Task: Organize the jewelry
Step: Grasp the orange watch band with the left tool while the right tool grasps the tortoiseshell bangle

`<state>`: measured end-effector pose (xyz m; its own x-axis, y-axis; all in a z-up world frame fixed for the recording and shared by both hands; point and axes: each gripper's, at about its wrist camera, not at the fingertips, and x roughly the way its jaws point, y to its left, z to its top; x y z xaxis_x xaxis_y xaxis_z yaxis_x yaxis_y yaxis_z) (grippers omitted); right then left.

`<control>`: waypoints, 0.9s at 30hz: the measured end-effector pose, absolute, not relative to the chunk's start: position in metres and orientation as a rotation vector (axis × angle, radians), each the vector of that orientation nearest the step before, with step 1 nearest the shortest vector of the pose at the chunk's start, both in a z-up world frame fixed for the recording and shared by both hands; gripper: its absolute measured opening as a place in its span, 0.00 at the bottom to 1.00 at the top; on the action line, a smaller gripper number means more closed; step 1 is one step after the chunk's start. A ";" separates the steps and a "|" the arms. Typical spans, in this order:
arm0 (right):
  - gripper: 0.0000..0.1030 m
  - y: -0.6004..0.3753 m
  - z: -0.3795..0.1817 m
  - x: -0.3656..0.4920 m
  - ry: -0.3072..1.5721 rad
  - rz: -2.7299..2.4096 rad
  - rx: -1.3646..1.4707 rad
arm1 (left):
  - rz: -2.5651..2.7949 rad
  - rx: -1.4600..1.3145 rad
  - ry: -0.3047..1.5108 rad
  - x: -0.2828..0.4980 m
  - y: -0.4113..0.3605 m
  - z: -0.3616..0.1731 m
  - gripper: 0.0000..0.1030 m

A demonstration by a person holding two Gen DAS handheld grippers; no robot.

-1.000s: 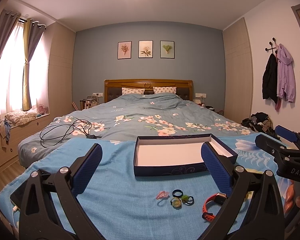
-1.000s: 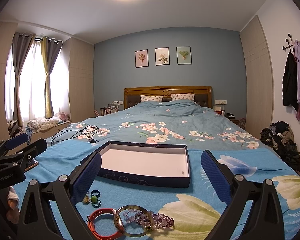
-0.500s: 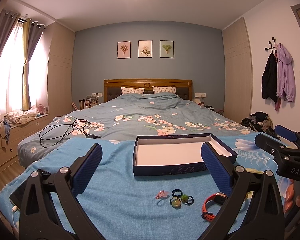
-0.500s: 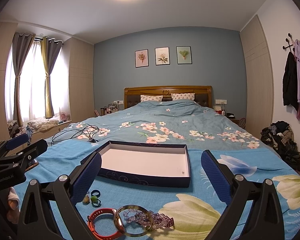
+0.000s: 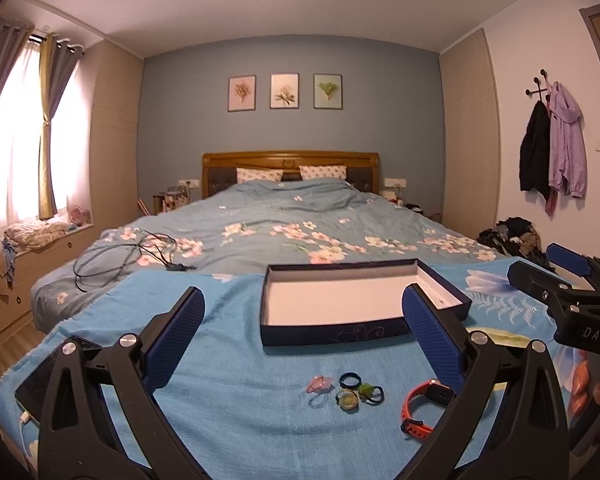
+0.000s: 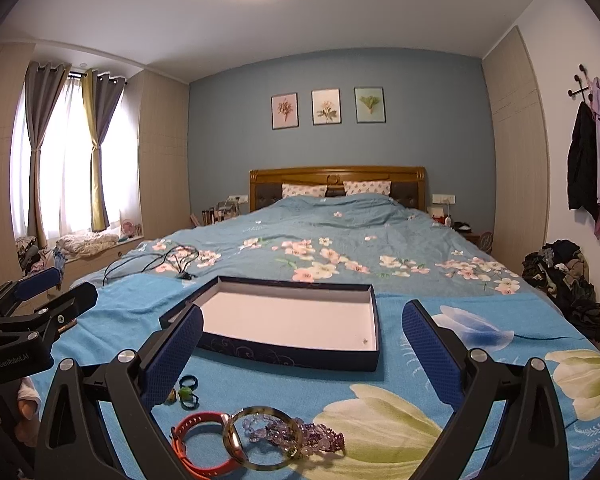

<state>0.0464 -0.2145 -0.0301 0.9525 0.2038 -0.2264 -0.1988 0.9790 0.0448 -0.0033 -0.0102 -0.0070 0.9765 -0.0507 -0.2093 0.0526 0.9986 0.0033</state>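
Note:
A shallow navy box [image 5: 332, 334] [image 6: 288, 354] with a white inside lies empty on the blue blanket. In front of it lie small rings: a pink one [image 5: 319, 383], a black one [image 5: 350, 380] [image 6: 188, 381], a yellow-green one [image 5: 347, 399] and a green one [image 5: 366, 390] [image 6: 186, 393]. A red wristband [image 5: 418, 404] [image 6: 198, 442], a pale bangle [image 6: 260, 438] and a purple bead bracelet [image 6: 300, 436] lie to the right. My left gripper [image 5: 302, 334] is open above the rings. My right gripper [image 6: 300, 336] is open above the bracelets. Neither holds anything.
A phone [image 5: 40, 376] with a cable lies at the blanket's left edge. Black cables [image 5: 124, 256] [image 6: 156, 258] lie coiled on the floral duvet behind the box. Clothes are piled on the floor at right [image 6: 568, 280]. A hand [image 5: 596, 388] holds the right gripper's handle.

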 end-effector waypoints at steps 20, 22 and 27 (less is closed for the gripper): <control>0.47 -0.229 -0.085 0.076 0.748 0.432 0.069 | -0.432 0.263 0.576 0.050 -0.075 -0.068 0.67; 0.38 -0.233 -0.092 0.079 0.790 0.456 0.120 | -0.470 0.275 0.607 0.054 -0.078 -0.070 0.62; 0.32 -0.237 -0.102 0.082 0.859 0.493 0.208 | -0.526 0.297 0.687 0.073 -0.087 -0.079 0.39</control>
<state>0.0820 -0.2367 -0.1019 0.5499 0.4952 -0.6726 -0.3313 0.8685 0.3687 0.0732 -0.0874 -0.0787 0.6512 -0.3607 -0.6677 0.5508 0.8299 0.0889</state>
